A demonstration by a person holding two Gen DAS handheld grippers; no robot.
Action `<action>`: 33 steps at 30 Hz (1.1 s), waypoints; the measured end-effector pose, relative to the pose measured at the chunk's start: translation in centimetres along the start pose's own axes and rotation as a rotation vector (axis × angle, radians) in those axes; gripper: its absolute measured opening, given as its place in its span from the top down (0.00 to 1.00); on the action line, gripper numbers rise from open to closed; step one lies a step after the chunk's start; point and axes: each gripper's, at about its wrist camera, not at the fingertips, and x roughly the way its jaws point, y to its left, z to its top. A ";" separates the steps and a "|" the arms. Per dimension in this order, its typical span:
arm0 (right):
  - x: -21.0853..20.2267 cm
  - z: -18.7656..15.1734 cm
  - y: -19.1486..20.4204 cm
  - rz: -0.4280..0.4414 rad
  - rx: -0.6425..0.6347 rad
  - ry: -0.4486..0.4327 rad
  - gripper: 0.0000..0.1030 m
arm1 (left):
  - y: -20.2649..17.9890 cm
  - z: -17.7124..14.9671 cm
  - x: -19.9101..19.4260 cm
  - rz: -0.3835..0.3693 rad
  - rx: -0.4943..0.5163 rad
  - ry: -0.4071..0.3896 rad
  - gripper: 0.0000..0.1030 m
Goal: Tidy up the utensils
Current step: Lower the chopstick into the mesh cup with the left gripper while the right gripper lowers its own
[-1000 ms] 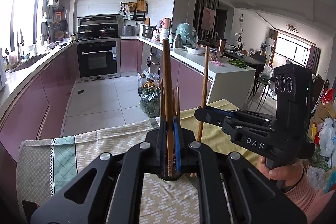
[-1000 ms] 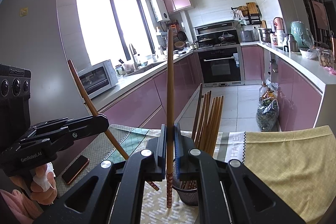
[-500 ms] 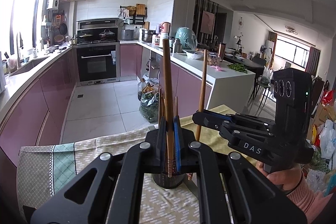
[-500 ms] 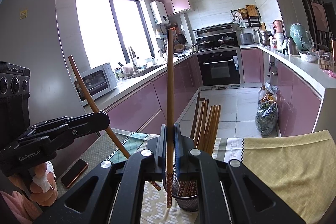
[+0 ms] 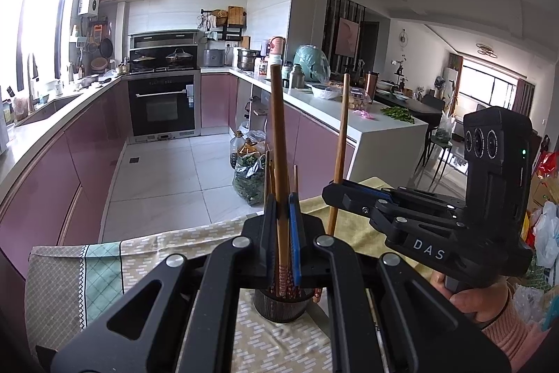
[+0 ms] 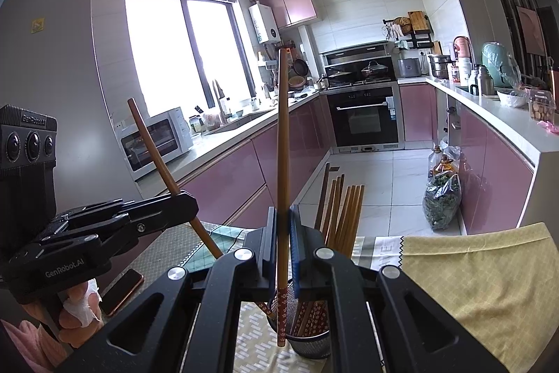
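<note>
My left gripper (image 5: 282,226) is clenched on one chopstick (image 5: 279,142), held upright with its patterned tip just inside the mesh holder (image 5: 282,305); my right gripper (image 6: 283,233) pinches another chopstick (image 6: 282,163), its tip low beside the holder's (image 6: 309,343) rim, seemingly outside; I judge that letting go there would drop it onto the tablecloth (image 6: 471,275); both sticks crowd one small mouth and could knock together, or nudge the bundled chopsticks (image 6: 344,212) leaning inside and tip the holder.
</note>
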 end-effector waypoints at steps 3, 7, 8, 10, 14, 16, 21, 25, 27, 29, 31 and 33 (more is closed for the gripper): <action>0.1 0.1 0.0 -0.003 0.002 0.000 0.94 | 0.1 0.0 0.0 -0.002 0.000 0.002 0.93; 0.2 0.1 0.2 -0.006 0.003 -0.001 0.94 | 0.3 0.3 0.3 -0.003 -0.002 0.008 0.93; 0.3 0.1 0.1 -0.007 0.003 -0.001 0.94 | 0.3 0.2 0.3 -0.003 -0.002 0.010 0.93; 0.3 0.1 0.1 -0.008 0.004 -0.001 0.94 | 0.6 0.2 0.6 -0.003 -0.002 0.013 0.93; 0.2 0.0 -0.1 -0.012 0.013 -0.003 0.94 | 0.5 0.4 0.9 0.000 0.000 0.020 0.93; 0.3 0.1 -0.2 -0.015 0.016 -0.002 0.94 | 0.5 0.5 1.1 0.001 0.000 0.023 0.93; 0.5 0.1 -0.4 -0.021 0.023 -0.004 0.94 | 0.4 0.6 1.6 0.005 0.000 0.032 0.93; 0.8 0.1 -0.4 -0.025 0.029 -0.003 0.94 | 0.4 0.4 1.8 0.007 0.001 0.040 0.93; 0.9 0.0 -0.4 -0.030 0.028 -0.002 0.94 | 0.4 0.4 2.0 0.007 0.002 0.045 0.93; 1.3 0.0 -0.4 -0.040 0.025 0.000 0.94 | 0.3 0.4 2.2 0.010 0.005 0.050 0.93; 1.5 -0.1 -0.4 -0.045 0.028 0.005 0.94 | 0.3 0.3 2.4 0.010 0.004 0.055 0.93; 1.8 -0.2 -0.5 -0.048 0.032 0.009 0.94 | 0.3 0.2 2.4 0.011 0.005 0.059 0.93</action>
